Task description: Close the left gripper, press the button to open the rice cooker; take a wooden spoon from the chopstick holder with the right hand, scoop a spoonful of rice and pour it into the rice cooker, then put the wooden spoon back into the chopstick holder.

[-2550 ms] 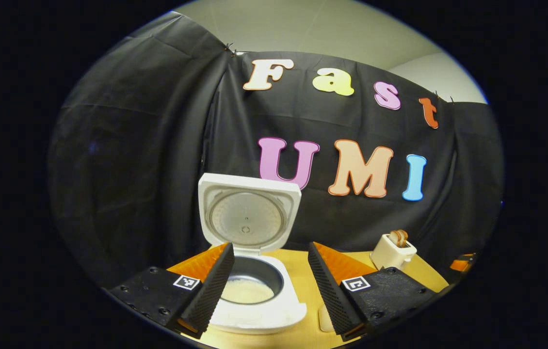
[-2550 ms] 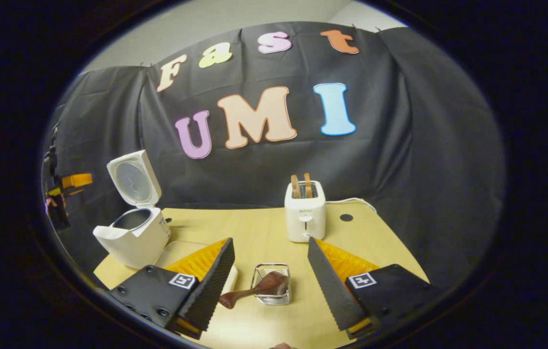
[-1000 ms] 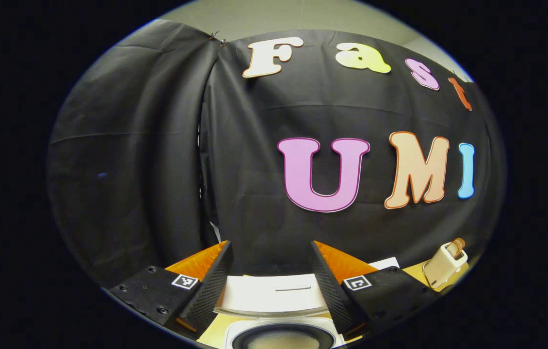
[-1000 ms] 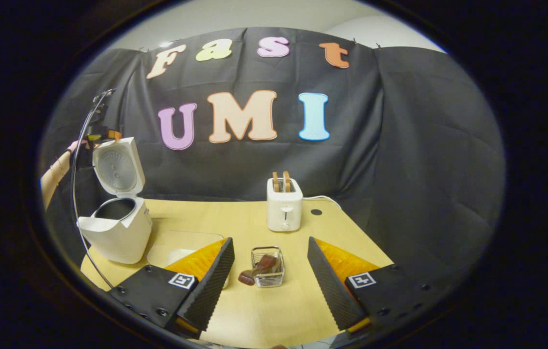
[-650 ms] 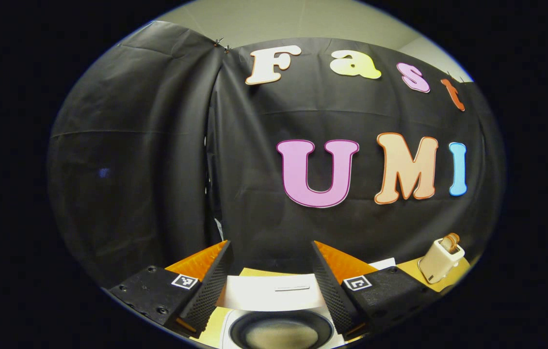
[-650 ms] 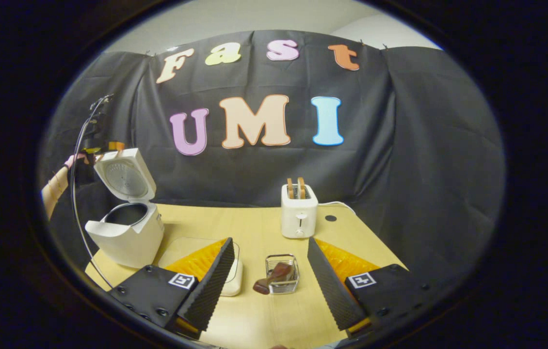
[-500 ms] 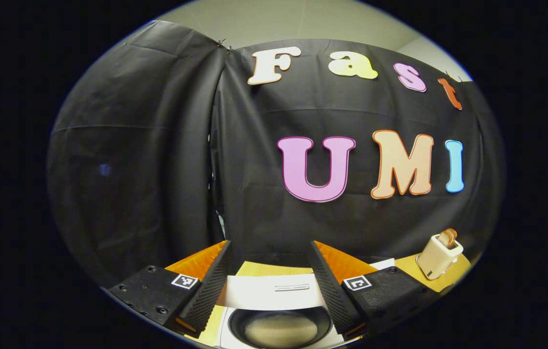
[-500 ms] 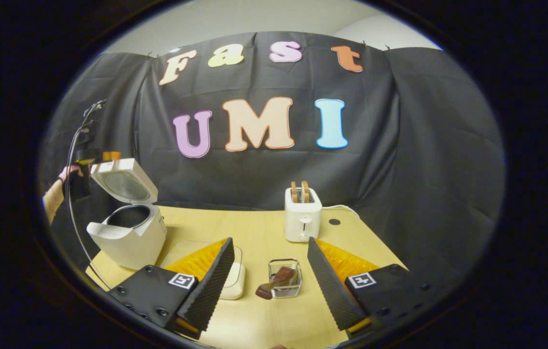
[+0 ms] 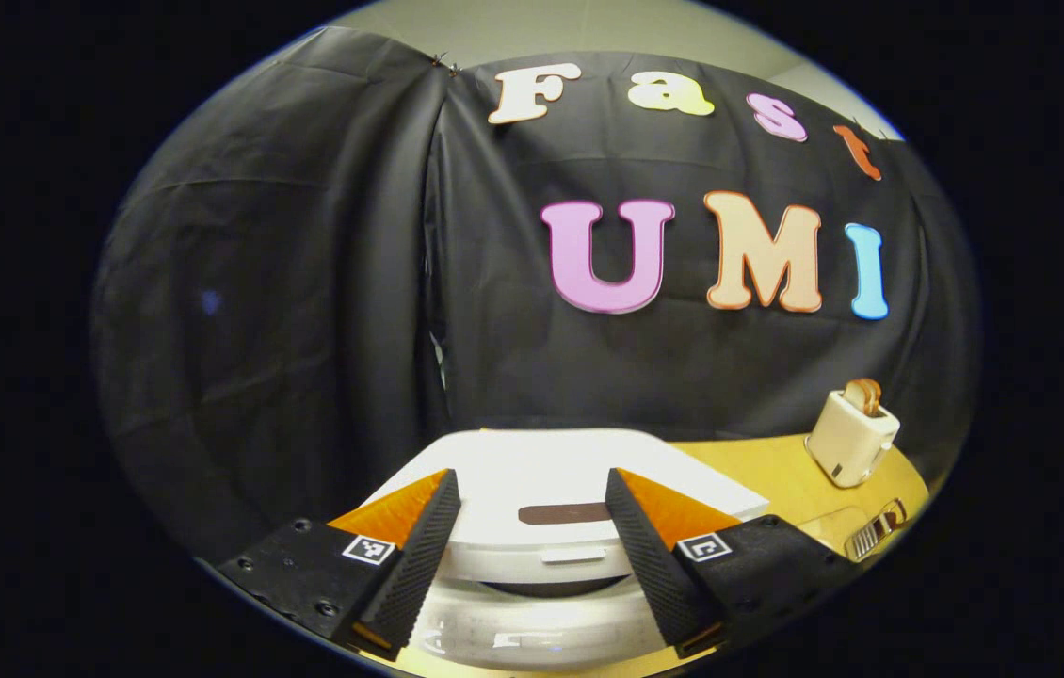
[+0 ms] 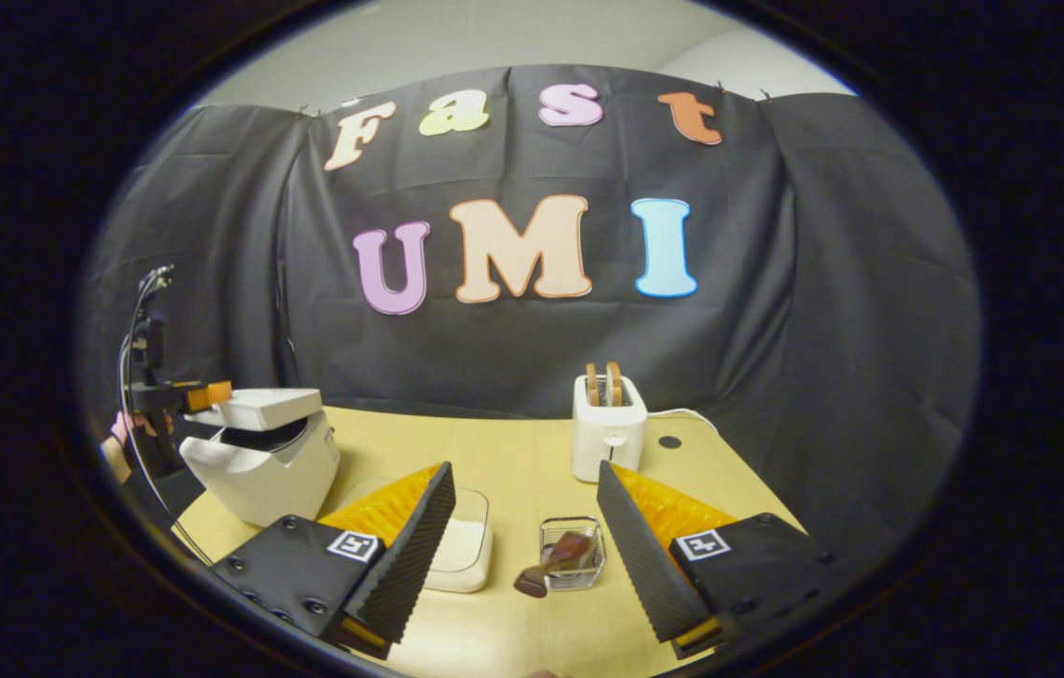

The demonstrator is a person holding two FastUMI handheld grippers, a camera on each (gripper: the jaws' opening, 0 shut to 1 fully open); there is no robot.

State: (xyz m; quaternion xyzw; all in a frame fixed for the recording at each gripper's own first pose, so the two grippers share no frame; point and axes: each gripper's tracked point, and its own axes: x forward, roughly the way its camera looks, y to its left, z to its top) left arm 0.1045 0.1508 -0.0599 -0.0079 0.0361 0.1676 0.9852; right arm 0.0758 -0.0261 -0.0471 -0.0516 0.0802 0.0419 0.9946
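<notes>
The rice cooker (image 10: 264,461) lid (image 9: 551,476), upright a moment ago, has swung down nearly shut under the left gripper (image 9: 532,556), whose jaws stand wide, straddling the lid's front edge as if to press it home. The right gripper (image 10: 525,546) hangs back over the table (image 10: 513,443), jaws wide and empty, because the wooden spoon (image 10: 556,565) already rests in the chopstick holder (image 10: 572,554) with its handle poking out beside the rice tray (image 10: 466,551).

Table (image 10: 513,452) under cooker (image 10: 259,471), toaster (image 10: 609,424)
</notes>
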